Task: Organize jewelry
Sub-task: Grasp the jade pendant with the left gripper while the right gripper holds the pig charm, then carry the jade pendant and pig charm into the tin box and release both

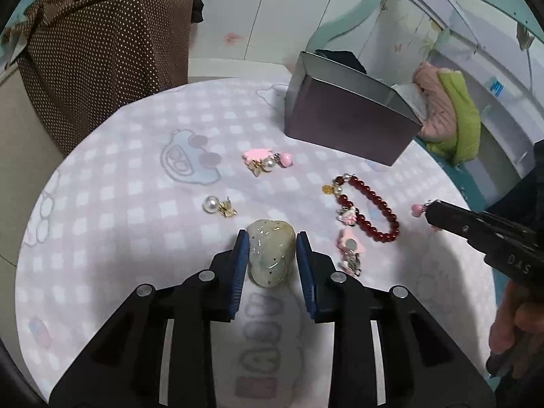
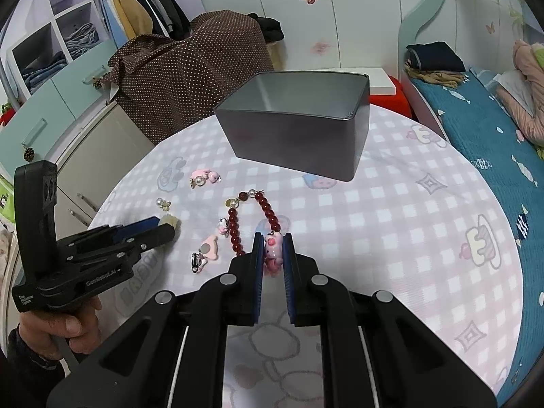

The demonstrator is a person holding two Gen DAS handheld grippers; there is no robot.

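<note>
My left gripper [image 1: 271,242] stands around a pale green jade pendant [image 1: 270,253] lying on the round table; the blue pads sit close on both sides, with a small gap on the right. My right gripper [image 2: 273,245] is shut on a pink charm [image 2: 274,249], which also shows at its tip in the left wrist view [image 1: 417,209]. A dark red bead bracelet [image 1: 370,209] lies between the grippers. A pink clip with a grey disc [image 1: 350,245], a pearl earring [image 1: 217,204] and a pink-and-pearl charm cluster [image 1: 267,159] lie nearby.
A grey open metal tin [image 2: 299,136] stands at the far side of the table, covered in a pink checked cloth [image 2: 391,224]. A brown dotted cover [image 2: 190,74] is behind the table. A bed [image 2: 493,129] is to the right.
</note>
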